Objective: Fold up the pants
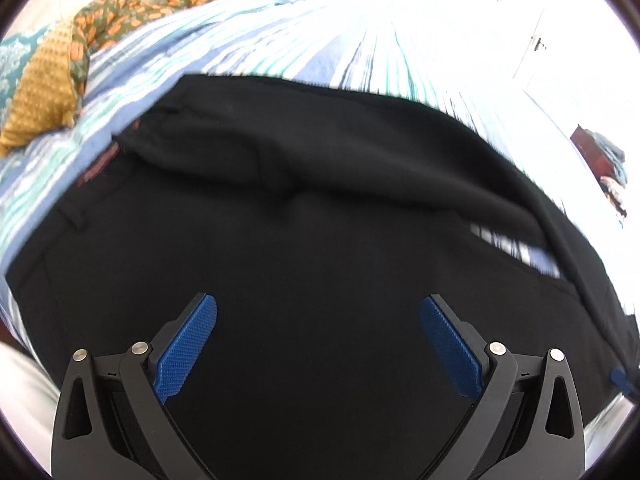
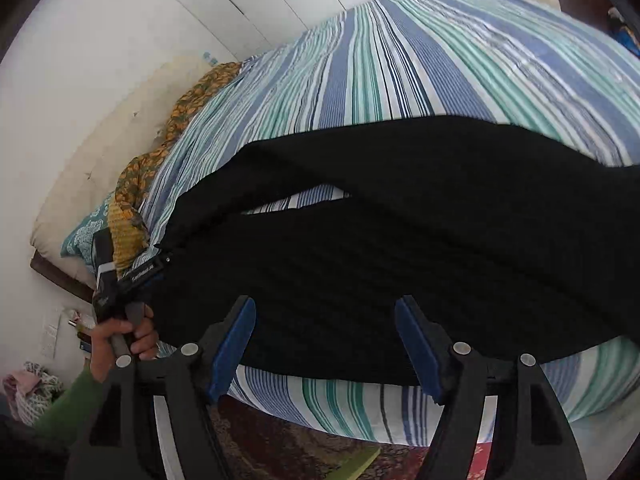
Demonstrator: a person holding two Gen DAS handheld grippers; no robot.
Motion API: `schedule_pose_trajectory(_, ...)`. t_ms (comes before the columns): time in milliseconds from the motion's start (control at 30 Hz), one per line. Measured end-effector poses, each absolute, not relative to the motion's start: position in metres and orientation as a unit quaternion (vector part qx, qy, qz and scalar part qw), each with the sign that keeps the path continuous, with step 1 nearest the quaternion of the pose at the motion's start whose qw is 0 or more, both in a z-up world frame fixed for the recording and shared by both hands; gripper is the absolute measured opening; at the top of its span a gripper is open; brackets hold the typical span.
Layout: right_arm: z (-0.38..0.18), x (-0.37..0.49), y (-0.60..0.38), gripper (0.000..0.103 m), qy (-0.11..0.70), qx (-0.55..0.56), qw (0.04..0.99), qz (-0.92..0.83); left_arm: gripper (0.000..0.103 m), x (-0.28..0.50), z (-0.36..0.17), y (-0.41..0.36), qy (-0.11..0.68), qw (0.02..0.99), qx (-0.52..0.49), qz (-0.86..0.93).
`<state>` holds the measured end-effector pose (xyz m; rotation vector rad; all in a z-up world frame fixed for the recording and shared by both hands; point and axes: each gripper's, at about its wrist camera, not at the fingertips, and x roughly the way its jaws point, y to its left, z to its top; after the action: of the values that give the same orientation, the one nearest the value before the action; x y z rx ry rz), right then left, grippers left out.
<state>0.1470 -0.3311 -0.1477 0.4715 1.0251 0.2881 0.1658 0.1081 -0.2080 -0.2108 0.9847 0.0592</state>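
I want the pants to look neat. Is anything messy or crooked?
A little. The black pants on the striped bedspread do not lie flat: a strip of stripes shows through a gap between two layers, so those edges do not line up. Both grippers, left and right, are open and hold nothing.

Black pants [image 2: 400, 248] on a striped bedsheet [image 2: 420, 60]

The pants are seen as plain black; the bedsheet is striped in blue, teal-green, white and navy. At the far left, a blanket [image 1: 120, 20] is patterned in olive green with orange motifs, beside a mustard-yellow textured cushion [image 1: 44, 92] and a teal pillow [image 2: 86, 232] printed in white. Blue pads [image 1: 188, 344] are carried on black gripper fingers. A green sleeve [image 2: 70, 404] is seen at the near left.
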Motion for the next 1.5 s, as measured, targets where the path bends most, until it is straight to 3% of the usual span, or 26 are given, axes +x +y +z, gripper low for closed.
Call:
schedule_pose_trajectory(100, -0.172, 0.152, -0.348, 0.072, 0.494, 0.267, 0.824, 0.077, 0.102, 0.165, -0.216, 0.106, 0.485, 0.871, -0.073, 0.025)
schedule_pose_trajectory(367, -0.171, 0.113, -0.415, 0.073, 0.402, 0.355, 0.843, -0.041, 0.102, 0.177, -0.218, 0.102, 0.485, 0.871, -0.068, 0.036)
schedule_pose_trajectory(600, -0.17, 0.113, -0.417, 0.074, 0.383, 0.361, 0.849, -0.048, 0.102, 0.173, -0.223, 0.101, 0.485, 0.872, -0.047, 0.037)
schedule_pose_trajectory(867, -0.172, 0.09, -0.467, 0.074, 0.323, 0.461, 0.823, -0.071, 0.102, 0.172, -0.227, 0.098, 0.485, 0.873, -0.032, 0.045)
schedule_pose_trajectory(1033, -0.167, 0.095, -0.474, 0.073, 0.321, 0.449, 0.829, -0.093, 0.102, 0.171, -0.229, 0.097, 0.483, 0.874, -0.029, 0.044)
schedule_pose_trajectory(1067, -0.166, 0.098, -0.475, 0.071, 0.326, 0.439, 0.831, -0.105, 0.102, 0.171, -0.229, 0.097, 0.484, 0.874, -0.028, 0.045)
schedule_pose_trajectory(1100, -0.165, 0.101, -0.477, 0.062, 0.33, 0.431, 0.832, -0.117, 0.102, 0.171, -0.229, 0.097, 0.485, 0.873, -0.027, 0.045)
schedule_pose_trajectory(1167, -0.164, 0.104, -0.484, 0.035, 0.341, 0.411, 0.834, -0.14, 0.102, 0.174, -0.224, 0.097, 0.499, 0.865, -0.032, 0.042)
schedule_pose_trajectory(1200, -0.162, 0.104, -0.487, 0.012, 0.344, 0.401, 0.836, -0.146, 0.102, 0.177, -0.219, 0.101, 0.508, 0.859, -0.046, 0.035)
schedule_pose_trajectory(1367, -0.113, 0.103, -0.483, 0.008, 0.32, 0.358, 0.873, -0.085, 0.102, 0.212, -0.177, 0.139, 0.501, 0.839, -0.209, -0.027)
schedule_pose_trajectory(1500, -0.056, 0.101, -0.467, 0.008, 0.29, 0.301, 0.909, -0.008, 0.102, 0.293, -0.15, 0.151, 0.504, 0.815, -0.279, -0.07)
